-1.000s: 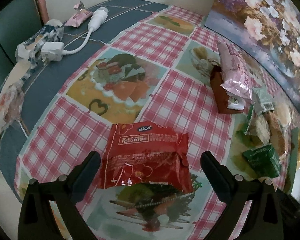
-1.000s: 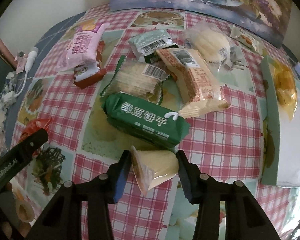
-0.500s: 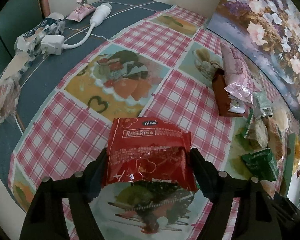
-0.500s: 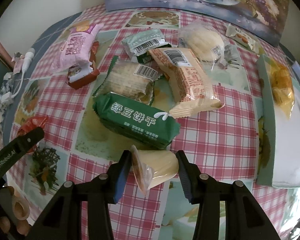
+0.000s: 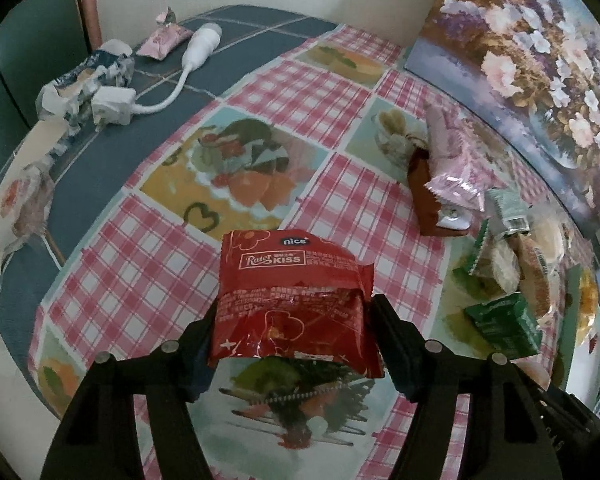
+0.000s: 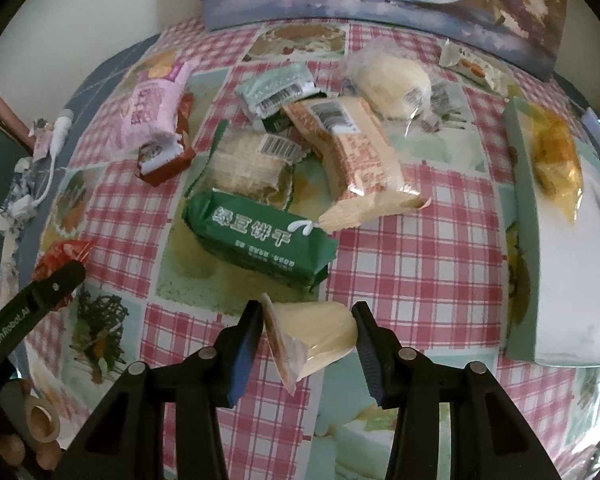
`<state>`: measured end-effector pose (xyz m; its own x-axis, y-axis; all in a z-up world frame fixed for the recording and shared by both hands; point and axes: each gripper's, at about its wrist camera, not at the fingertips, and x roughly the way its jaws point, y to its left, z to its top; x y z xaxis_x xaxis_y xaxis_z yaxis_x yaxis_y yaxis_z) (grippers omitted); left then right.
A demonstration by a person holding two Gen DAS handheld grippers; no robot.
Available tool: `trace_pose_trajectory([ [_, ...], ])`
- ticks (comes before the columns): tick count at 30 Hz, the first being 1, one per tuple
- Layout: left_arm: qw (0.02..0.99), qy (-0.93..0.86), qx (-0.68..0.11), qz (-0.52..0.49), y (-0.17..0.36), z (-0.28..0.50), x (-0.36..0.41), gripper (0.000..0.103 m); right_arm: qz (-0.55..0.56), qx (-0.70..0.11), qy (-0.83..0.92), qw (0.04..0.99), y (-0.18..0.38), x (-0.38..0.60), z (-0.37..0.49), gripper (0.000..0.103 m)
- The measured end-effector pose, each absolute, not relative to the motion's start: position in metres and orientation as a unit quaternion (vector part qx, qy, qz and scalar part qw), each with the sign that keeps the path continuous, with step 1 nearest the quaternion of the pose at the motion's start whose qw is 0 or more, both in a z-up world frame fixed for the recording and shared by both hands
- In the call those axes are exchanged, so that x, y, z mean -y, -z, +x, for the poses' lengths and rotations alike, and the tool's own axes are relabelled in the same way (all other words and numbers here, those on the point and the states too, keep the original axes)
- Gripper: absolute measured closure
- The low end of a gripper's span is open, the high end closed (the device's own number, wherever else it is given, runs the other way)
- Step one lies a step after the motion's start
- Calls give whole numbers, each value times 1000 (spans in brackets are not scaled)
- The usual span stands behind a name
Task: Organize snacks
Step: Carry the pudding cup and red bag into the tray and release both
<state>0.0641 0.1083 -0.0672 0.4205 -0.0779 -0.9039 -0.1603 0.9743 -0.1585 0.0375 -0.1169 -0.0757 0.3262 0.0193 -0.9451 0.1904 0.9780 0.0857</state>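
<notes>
The left gripper (image 5: 294, 320) is clenched on the red snack packet (image 5: 292, 300) at lower centre; its lower edge hides the fingertips. The right gripper (image 6: 306, 332) grasps a pale jelly cup (image 6: 312, 336), label unreadable, below the green biscuit pack (image 6: 260, 236). At right, a box (image 6: 556, 280) is cut off by glare.

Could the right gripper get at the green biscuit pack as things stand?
Probably not yet. The right gripper is shut on a pale jelly cup, which fills its jaws. The green biscuit pack lies just ahead on the tablecloth, its near side uncovered, so the path looks free once the cup is set down.
</notes>
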Motion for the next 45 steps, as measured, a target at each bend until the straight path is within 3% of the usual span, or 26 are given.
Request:
trace_pose_trajectory([
  [23,861,53,-503,-48,2,48,-24,32,126,-523,124,833,18,188,15,55],
  [45,847,207,-476,113,-55,31,183,32,206,-456,321,804,-14,349,-39,54],
])
